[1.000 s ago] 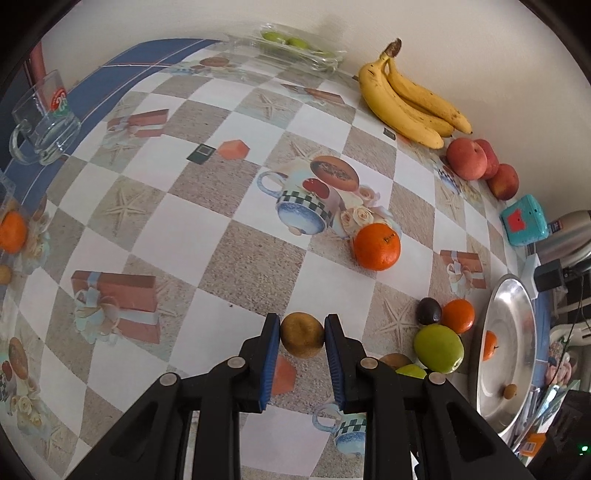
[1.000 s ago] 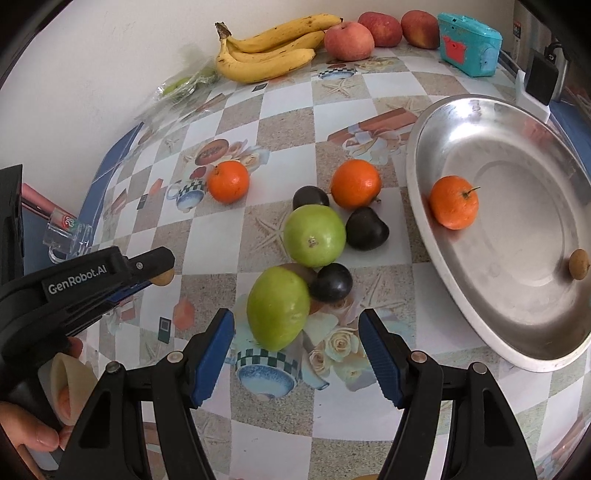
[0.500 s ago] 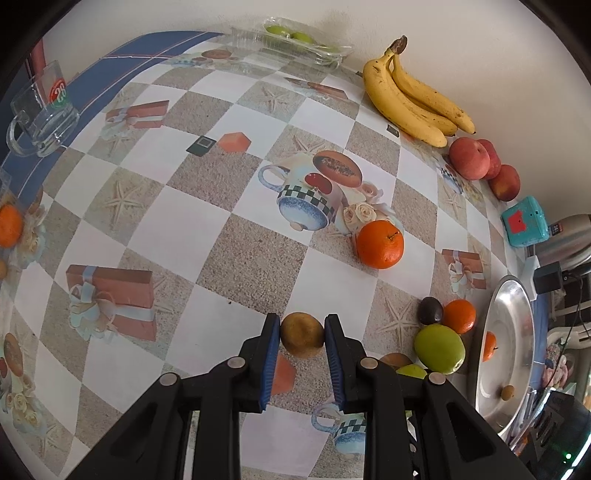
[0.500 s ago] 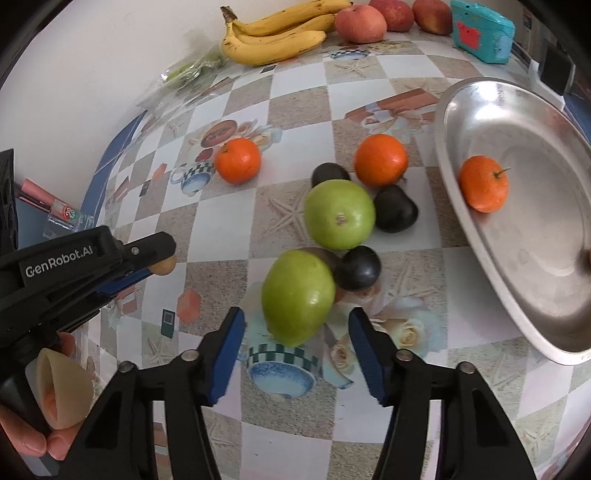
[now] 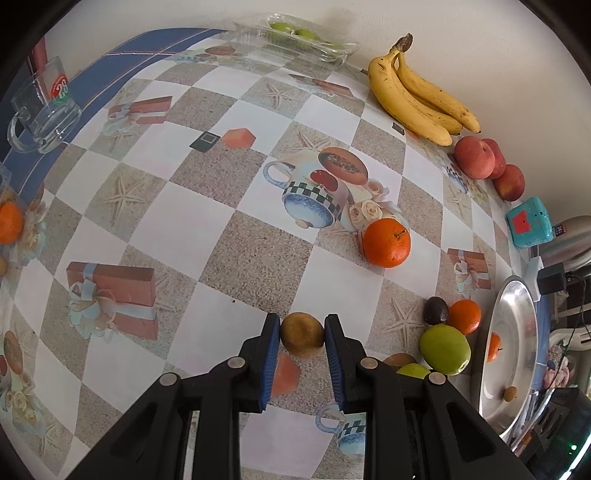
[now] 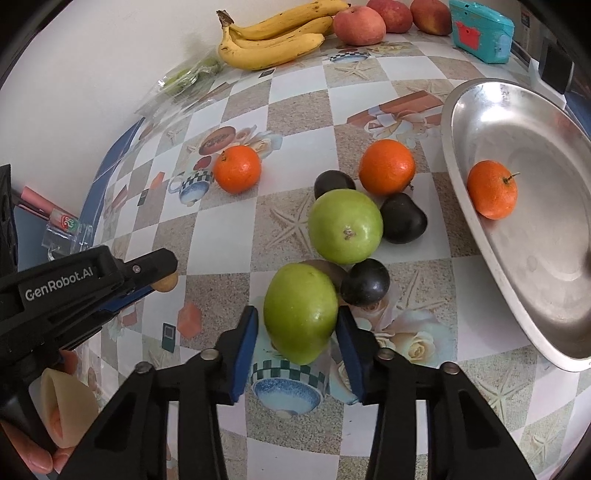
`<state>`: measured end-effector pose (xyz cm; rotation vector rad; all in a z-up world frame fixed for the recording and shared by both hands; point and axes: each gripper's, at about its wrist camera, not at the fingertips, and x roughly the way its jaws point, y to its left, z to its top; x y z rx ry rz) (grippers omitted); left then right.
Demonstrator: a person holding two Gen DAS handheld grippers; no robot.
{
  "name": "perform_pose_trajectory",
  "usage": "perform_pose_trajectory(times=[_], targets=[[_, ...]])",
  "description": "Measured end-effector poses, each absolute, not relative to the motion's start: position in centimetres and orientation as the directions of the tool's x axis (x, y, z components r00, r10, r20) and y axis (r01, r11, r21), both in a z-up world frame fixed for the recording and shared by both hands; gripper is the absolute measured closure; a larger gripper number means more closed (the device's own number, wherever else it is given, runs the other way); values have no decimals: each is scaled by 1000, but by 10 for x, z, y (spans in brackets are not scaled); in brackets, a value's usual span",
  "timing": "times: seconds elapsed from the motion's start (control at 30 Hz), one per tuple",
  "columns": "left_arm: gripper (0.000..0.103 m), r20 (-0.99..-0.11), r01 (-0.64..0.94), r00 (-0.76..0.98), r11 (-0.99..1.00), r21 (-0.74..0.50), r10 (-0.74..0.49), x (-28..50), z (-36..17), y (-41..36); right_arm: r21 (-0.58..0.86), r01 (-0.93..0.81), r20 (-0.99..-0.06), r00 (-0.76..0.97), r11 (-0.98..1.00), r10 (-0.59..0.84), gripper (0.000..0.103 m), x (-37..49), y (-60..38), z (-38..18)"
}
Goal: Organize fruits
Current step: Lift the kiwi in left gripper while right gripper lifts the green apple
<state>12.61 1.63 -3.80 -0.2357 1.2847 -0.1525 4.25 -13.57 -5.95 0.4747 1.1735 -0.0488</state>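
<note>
My left gripper (image 5: 302, 334) is clamped on a small brown fruit (image 5: 302, 335); both blue pads press its sides and it sits just above the patterned worktop (image 5: 155, 221). From the right wrist view I see that same gripper (image 6: 162, 277) off to the left, with the fruit peeking out at its tip.

My right gripper (image 6: 295, 332) has its fingers (image 6: 245, 347) closing around a green apple (image 6: 300, 312). The apple stands between the pads; the right pad looks to be at its skin, while a thin gap still shows on the left, so I cannot call it a firm grip yet.

Just behind that apple lies a second green apple (image 6: 345, 226), with three dark plums (image 6: 365, 282) clustered around the pair and a brownish fruit partly hidden between them. One orange (image 6: 386, 167) sits behind the plums, and another orange (image 6: 237, 168) lies apart to the left.

To the right stands a steel tray (image 6: 524, 155) holding one orange with a stem (image 6: 492, 194); the left wrist view also shows a small brown fruit in it (image 5: 511, 392). Along the wall rest bananas (image 6: 273, 40), peaches (image 6: 359, 25) and a teal box (image 6: 482, 30).

A person's hand (image 6: 40, 443) holds the left gripper's handle at the lower left.
</note>
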Motion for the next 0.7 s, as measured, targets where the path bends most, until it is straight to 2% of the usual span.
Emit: perform_pose_trajectory(times=[0.7], targets=[[76, -932, -36, 286, 969, -243, -223, 127, -36, 19, 386, 281, -879, 403, 879, 257, 62, 37, -142, -56]])
